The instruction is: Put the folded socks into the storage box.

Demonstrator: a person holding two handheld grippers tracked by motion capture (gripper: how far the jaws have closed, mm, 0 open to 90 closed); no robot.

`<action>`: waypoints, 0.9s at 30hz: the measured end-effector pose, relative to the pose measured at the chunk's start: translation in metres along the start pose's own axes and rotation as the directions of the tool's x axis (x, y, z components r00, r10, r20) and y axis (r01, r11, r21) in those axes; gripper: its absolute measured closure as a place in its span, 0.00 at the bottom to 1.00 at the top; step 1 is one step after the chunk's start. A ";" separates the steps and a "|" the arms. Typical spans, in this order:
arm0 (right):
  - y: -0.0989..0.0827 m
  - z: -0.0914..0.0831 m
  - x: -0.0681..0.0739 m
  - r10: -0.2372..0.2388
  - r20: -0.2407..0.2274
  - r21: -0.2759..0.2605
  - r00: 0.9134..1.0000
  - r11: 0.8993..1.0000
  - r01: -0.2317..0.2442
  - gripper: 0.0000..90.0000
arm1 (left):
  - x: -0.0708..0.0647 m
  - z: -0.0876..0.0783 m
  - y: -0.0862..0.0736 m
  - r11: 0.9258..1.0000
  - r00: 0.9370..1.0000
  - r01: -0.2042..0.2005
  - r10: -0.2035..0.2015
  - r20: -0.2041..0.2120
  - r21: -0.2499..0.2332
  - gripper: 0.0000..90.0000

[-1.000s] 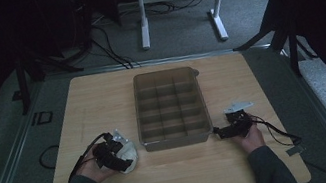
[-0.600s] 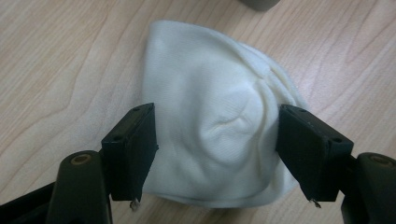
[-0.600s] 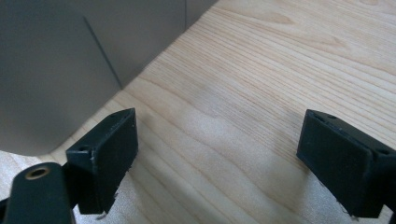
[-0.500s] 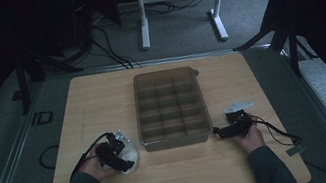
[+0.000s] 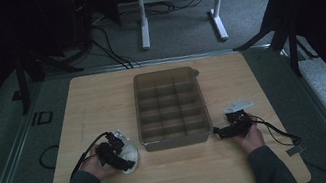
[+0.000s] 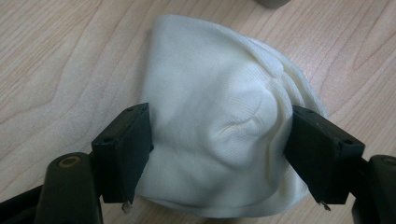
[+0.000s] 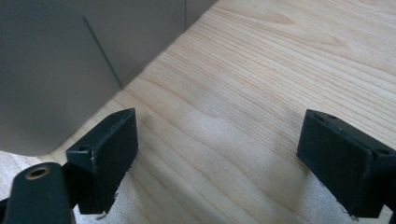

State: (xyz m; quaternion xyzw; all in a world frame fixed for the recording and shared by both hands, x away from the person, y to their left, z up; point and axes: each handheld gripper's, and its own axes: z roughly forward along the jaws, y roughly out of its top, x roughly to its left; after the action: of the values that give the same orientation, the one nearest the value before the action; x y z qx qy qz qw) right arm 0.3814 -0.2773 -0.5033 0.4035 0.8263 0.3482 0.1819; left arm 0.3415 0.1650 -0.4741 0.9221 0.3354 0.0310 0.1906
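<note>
Jaws of the left gripper (image 6: 219,154) have just been opening around the white cloth (image 6: 219,116); right gripper (image 7: 219,158) jaws gape

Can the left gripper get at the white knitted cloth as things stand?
Probably yes. The left gripper has just been opening and now straddles the white knitted cloth, which lies on the wooden table with a jaw at each side and nothing in the way.

The box (image 5: 170,108) stands mid-table (image 5: 101,97), blocking passage between the sides. Bare wood lies open at 9, 3 and 6 o'clock of it; the cloth (image 5: 129,154) sits at 7.
</note>
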 end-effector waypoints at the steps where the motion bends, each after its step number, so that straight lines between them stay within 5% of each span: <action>1: 0.000 0.000 0.000 0.000 0.000 0.000 1.000 1.000 0.000 0.13 | 0.000 0.000 0.001 1.000 1.000 -0.002 0.002 0.000 0.006 0.29; 15: 0.000 0.000 0.000 0.000 0.000 -0.001 1.000 1.000 0.000 0.13 | -0.011 -0.004 0.003 0.999 0.998 -0.047 0.046 0.041 0.009 0.68; 27: 0.000 0.000 0.000 0.001 0.000 -0.001 1.000 1.000 -0.001 0.13 | -0.010 -0.011 0.001 0.996 0.996 -0.087 0.087 0.030 -0.013 0.74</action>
State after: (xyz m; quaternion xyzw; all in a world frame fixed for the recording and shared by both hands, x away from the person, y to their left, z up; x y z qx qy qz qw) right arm 0.3814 -0.2773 -0.5034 0.4037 0.8261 0.3486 0.1820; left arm 0.3320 0.1617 -0.4633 0.9350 0.2919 0.0270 0.1994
